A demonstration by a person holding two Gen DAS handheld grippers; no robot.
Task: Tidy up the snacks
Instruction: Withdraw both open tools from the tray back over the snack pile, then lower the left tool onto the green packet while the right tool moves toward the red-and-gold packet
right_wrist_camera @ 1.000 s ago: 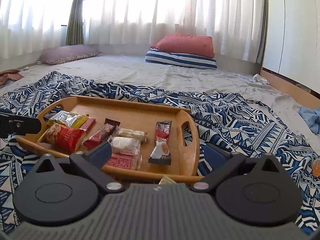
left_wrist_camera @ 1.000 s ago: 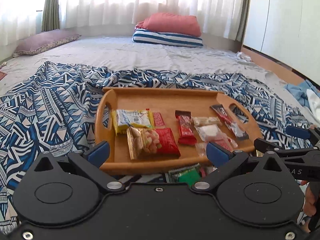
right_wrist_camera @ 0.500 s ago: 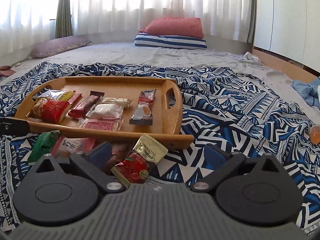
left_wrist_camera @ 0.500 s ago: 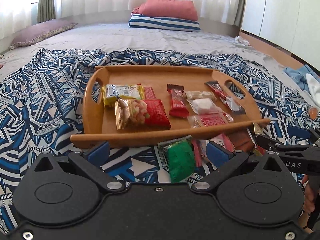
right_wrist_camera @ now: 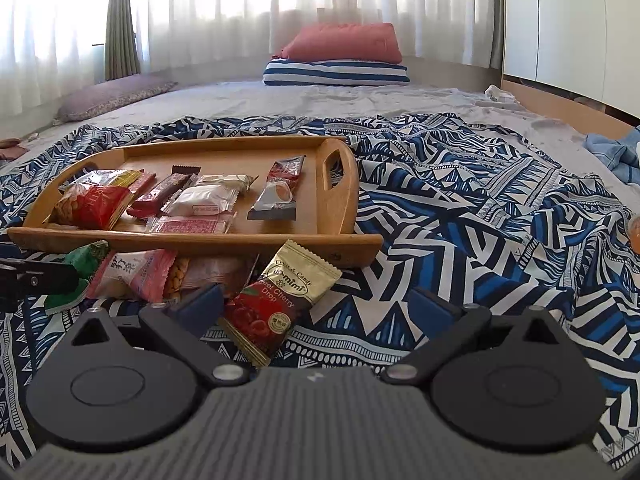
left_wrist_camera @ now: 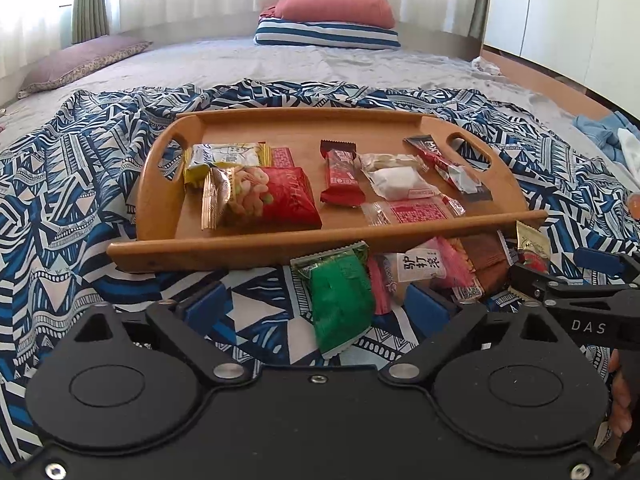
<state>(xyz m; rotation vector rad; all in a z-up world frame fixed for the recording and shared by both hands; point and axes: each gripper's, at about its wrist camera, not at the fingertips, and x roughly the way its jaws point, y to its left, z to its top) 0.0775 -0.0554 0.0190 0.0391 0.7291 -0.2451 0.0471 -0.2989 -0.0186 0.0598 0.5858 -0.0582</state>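
1. Since the earlier frames both grippers have come down toward the blue patterned cloth (left_wrist_camera: 80, 208), so the loose packets in front of the tray (left_wrist_camera: 248, 246), first hidden and then only partly seen, now show in full.
2. The left gripper (left_wrist_camera: 320, 307) has just been closing a little, yet its jaws are spread wide; the green packet (left_wrist_camera: 340, 300) lies on the cloth between the blue pads (left_wrist_camera: 208, 304), and neither pad presses it.
3. The right gripper (right_wrist_camera: 316, 307) also stands with jaws spread; the cherry-drop packet (right_wrist_camera: 276, 304) lies just inside its left pad (right_wrist_camera: 202, 304) (touching or only near, I cannot tell).
4. All the loose snacks sit on the cloth just in front of the tray's near rail: the green packet, a pink packet (left_wrist_camera: 424, 266) with Chinese print beside it, a brown packet (left_wrist_camera: 486, 258) behind that, and the cherry-drop packet at the tray's right near corner.
5. In the left wrist view the right gripper's black fingers (left_wrist_camera: 560, 292) reach in beside that corner.
6. On the tray: a red nut bag (left_wrist_camera: 272, 198) and a yellow packet (left_wrist_camera: 224, 156) at the left end, a red bar (left_wrist_camera: 340, 178) in the middle, white wrapped cakes (left_wrist_camera: 396, 180), a clear red-print packet (left_wrist_camera: 412, 212) by the near rail, a dark sachet (left_wrist_camera: 448, 168) by the right handle.
7. Beyond the tray the grey bed sheet (left_wrist_camera: 280, 64) runs to a red pillow (left_wrist_camera: 336, 10) stacked on a striped one (left_wrist_camera: 326, 36).
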